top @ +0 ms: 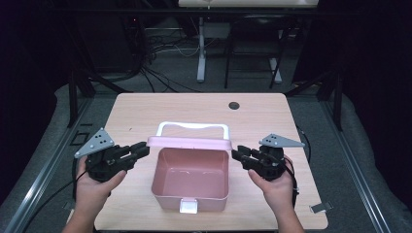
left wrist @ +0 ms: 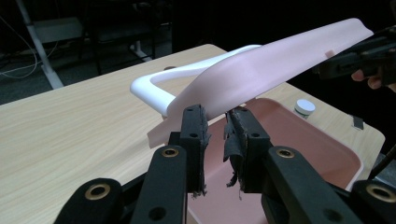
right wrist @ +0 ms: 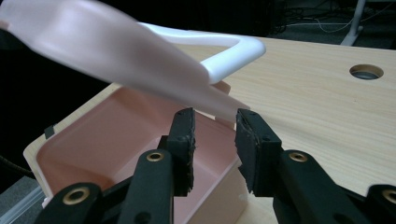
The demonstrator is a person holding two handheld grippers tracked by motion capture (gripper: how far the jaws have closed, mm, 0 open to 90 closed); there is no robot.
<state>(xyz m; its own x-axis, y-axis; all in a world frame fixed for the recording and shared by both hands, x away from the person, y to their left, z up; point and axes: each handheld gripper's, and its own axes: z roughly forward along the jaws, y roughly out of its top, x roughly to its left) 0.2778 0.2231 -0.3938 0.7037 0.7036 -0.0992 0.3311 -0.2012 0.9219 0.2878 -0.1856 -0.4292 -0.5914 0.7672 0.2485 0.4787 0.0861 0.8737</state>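
A pink box [top: 189,196] stands open on the wooden table, its pink lid [top: 188,142] raised at the back with a white handle [top: 192,126] behind it. My left gripper [top: 143,148] is at the lid's left end; in the left gripper view the lid [left wrist: 280,65] slopes just above its tips [left wrist: 217,116], and a gap shows between the pads. My right gripper [top: 237,154] is at the lid's right end. In the right gripper view the lid's corner [right wrist: 219,100] lies just beyond its spread jaws [right wrist: 215,119], untouched. The box is empty inside [right wrist: 116,130].
A white latch [top: 188,206] sits on the box's front wall. The table has a round hole [top: 234,105] at the back. A small metal clip [top: 318,208] lies near the front right corner, and a small white cap [left wrist: 305,107] rests beside the box.
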